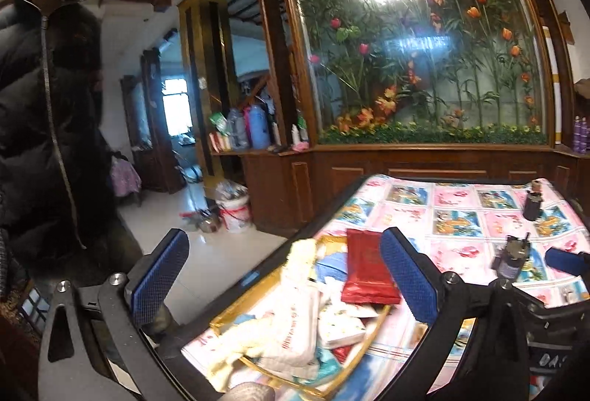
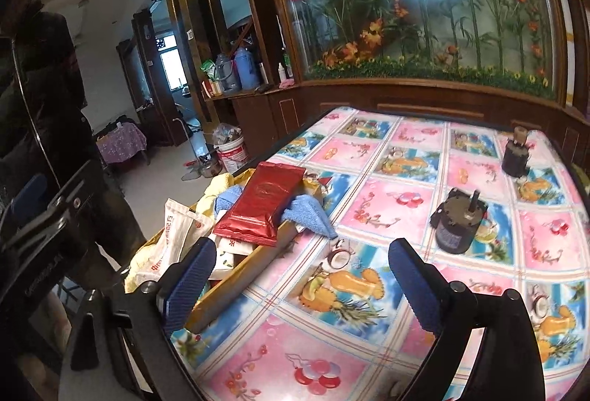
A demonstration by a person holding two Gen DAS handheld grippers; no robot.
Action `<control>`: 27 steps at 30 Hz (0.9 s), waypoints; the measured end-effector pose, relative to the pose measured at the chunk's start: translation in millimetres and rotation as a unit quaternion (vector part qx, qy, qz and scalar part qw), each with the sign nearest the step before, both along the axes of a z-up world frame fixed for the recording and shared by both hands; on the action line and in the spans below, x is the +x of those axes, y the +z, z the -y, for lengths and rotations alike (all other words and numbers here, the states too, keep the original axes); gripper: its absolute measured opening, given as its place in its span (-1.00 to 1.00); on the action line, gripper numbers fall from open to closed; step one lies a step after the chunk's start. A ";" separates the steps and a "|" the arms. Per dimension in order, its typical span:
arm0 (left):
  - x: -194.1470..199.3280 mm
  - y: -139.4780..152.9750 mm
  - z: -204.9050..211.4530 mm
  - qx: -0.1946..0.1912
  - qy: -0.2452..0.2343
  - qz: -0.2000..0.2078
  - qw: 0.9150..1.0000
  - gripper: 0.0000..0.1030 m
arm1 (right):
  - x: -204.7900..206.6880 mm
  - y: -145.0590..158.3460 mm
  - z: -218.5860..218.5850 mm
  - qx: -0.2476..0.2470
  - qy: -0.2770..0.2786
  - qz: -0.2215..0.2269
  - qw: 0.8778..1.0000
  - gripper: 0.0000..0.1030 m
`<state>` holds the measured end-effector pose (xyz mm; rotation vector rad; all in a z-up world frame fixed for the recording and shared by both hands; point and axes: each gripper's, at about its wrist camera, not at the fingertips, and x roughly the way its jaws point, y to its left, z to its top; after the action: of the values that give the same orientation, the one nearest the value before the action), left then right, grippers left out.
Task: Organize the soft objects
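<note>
The gold box stands at the left edge of the table, which carries a cloth printed with fruit and flowers. All places below are given from this box.

Inside the box lies a pile of soft things. A red foil packet rests on top, tilted, with its far end over the rim. Under the packet a blue towel hangs over the table-side wall of the box and touches the cloth. A white plastic packet with red letters leans over the outer side of the box, and a yellow cloth shows at the far corner. In the left wrist view the same red foil packet lies on the far part of the gold box, with the white plastic packet nearer the camera.

The left gripper hangs over the box with its jaws wide apart and nothing between the blue pads. The right gripper is over the near wall of the box, also spread wide and empty; its left finger stands in front of the box.

Two dark cylinders, small motors perhaps, stand well apart from the box on the table: the near motor and the far motor. A person in a black padded jacket stands beyond the box, off the table.
</note>
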<state>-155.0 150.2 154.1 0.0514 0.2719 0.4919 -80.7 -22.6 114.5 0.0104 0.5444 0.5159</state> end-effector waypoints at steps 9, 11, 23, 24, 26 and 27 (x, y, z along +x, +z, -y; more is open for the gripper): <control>9.4 -1.1 -1.2 -0.069 -0.028 -0.035 0.997 1.00 | -14.0 3.6 27.0 -0.008 -0.038 0.061 0.997 0.99; 10.9 -2.4 -2.9 -0.082 -0.032 -0.040 0.995 1.00 | -12.7 0.4 32.2 -0.005 -0.043 0.059 0.997 0.99; 21.7 -15.1 -10.4 -0.089 -0.029 -0.060 0.994 1.00 | -8.1 -22.3 29.0 -0.025 -0.046 0.045 0.998 0.99; 23.1 -16.7 -11.3 -0.088 -0.027 -0.064 0.994 1.00 | -7.5 -25.4 24.3 -0.035 -0.041 0.042 0.998 0.99; 26.0 -19.5 -15.0 -0.088 -0.025 -0.069 0.993 1.00 | -7.4 -30.7 15.9 -0.050 -0.033 0.040 0.997 0.99; 26.8 -21.1 -17.4 -0.090 -0.023 -0.070 0.993 1.00 | -6.2 -33.7 11.1 -0.059 -0.026 0.036 0.997 0.99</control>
<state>-128.1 167.5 133.0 -0.0836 0.4501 0.4174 -86.9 -33.6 80.8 -0.1054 0.5026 0.4315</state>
